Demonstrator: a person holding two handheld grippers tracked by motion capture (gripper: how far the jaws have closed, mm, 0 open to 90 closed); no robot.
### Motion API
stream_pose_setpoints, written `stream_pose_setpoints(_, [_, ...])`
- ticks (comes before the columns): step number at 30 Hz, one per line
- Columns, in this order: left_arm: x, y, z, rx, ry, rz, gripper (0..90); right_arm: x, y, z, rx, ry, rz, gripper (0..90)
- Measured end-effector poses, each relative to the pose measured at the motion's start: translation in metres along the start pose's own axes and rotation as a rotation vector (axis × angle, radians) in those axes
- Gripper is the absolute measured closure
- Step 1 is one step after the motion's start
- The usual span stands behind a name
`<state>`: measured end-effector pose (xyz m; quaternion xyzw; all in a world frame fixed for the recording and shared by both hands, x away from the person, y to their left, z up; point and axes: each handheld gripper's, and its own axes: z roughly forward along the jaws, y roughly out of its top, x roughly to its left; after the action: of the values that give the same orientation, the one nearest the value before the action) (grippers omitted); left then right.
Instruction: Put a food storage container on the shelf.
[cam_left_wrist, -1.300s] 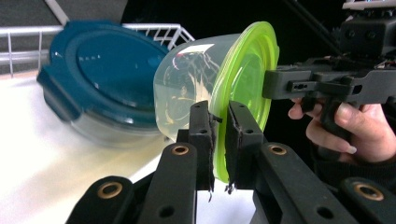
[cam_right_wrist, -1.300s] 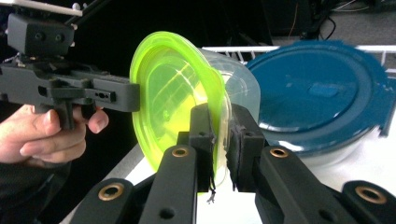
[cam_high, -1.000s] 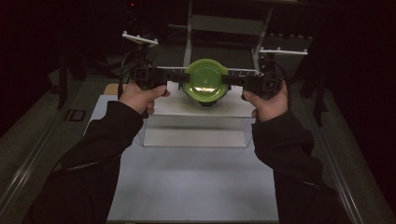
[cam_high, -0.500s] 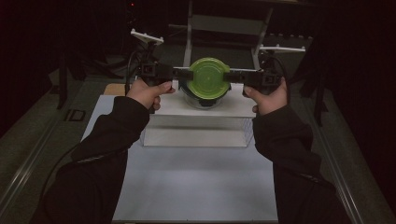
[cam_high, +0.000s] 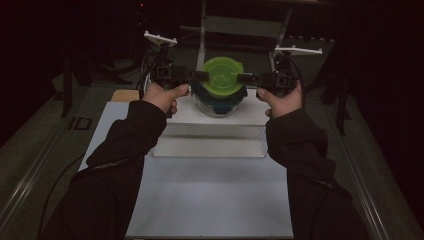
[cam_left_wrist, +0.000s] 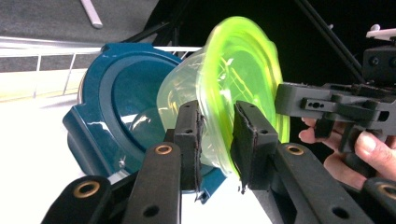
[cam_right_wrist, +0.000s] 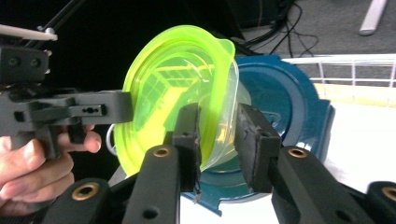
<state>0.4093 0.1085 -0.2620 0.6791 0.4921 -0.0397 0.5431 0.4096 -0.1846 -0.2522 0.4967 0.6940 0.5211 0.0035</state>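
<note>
Left gripper (cam_high: 200, 76): reaching in from the left side of the high view, gripped in the left hand (cam_high: 162, 96); jaws straddling the left rim of the green-lidded container (cam_high: 222, 79). Jaws having just been opening, rim lying between the pads (cam_left_wrist: 190, 135), a sliver of gap showing against the outer pad, so no longer clamping.

Green-lidded container (cam_left_wrist: 229, 88): sitting nested in the blue-lidded container (cam_high: 220, 102), at the middle of the raised white platform (cam_high: 187, 114). Clear tub body showing below a translucent lime lid in both gripper views (cam_right_wrist: 182, 84); lid seated on the tub.

Blue-lidded container (cam_left_wrist: 109, 107): resting directly on the platform, carrying the green one; dark teal surface showing beneath and behind the clear tub (cam_right_wrist: 285, 102).

Right gripper (cam_high: 244, 78): reaching in from the right side, gripped in the right hand (cam_high: 281, 102); jaws straddling the right rim of the green-lidded container. Jaws likewise having just been opening, rim lying between the pads (cam_right_wrist: 187, 135), a gap showing on the outer side, grip slackening.

White platform: standing on the pale table sheet (cam_high: 210, 200), toward its far edge.
</note>
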Motion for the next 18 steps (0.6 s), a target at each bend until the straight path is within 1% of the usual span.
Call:
stream_pose_setpoints(2, [0.001, 0.001, 0.001, -0.010, 0.000, -0.004, 69.3, -0.001, 0.001, 0.002, -0.005, -0.007, 0.002, 68.7])
stream_pose_setpoints(4, [0.001, 0.001, 0.003, -0.023, 0.016, 0.004, 67.4, -0.001, 0.003, 0.003, -0.006, -0.015, -0.001, 67.6])
stream_pose_setpoints(5, [0.002, 0.002, 0.004, -0.028, 0.019, -0.001, 67.4, -0.001, 0.004, 0.003, -0.009, -0.022, -0.002, 66.6])
stream_pose_setpoints(8, [0.002, 0.004, 0.007, -0.029, 0.032, 0.005, 65.1, -0.002, 0.007, 0.007, -0.009, -0.045, -0.005, 66.6])
stream_pose_setpoints(9, [0.002, 0.004, 0.008, -0.029, 0.034, 0.004, 63.3, -0.002, 0.009, 0.008, -0.008, -0.044, -0.005, 65.5])
stream_pose_setpoints(11, [0.003, 0.004, 0.010, -0.027, 0.040, 0.022, 56.9, -0.002, 0.011, 0.009, -0.003, -0.050, -0.010, 63.4])
stream_pose_setpoints(12, [0.003, 0.004, 0.010, -0.030, 0.042, 0.026, 54.5, -0.004, 0.012, 0.010, -0.002, -0.046, -0.004, 62.5])
stream_pose_setpoints(13, [0.004, 0.005, 0.011, -0.031, 0.043, 0.026, 54.1, -0.004, 0.012, 0.011, -0.002, -0.050, -0.001, 60.1])
stream_pose_setpoints(14, [0.004, 0.005, 0.011, -0.034, 0.056, 0.027, 52.4, -0.004, 0.013, 0.011, -0.004, -0.056, -0.009, 58.3])
stream_pose_setpoints(15, [0.005, 0.005, 0.011, -0.043, 0.064, 0.029, 48.5, -0.004, 0.013, 0.012, -0.003, -0.057, -0.018, 56.7])
stream_pose_setpoints(17, [0.008, 0.005, 0.010, -0.048, 0.060, 0.014, 44.2, -0.003, 0.014, 0.012, -0.013, -0.052, -0.022, 50.2])
stream_pose_setpoints(18, [0.009, 0.004, 0.010, -0.053, 0.056, 0.010, 42.7, -0.003, 0.014, 0.012, -0.014, -0.050, -0.025, 48.9])
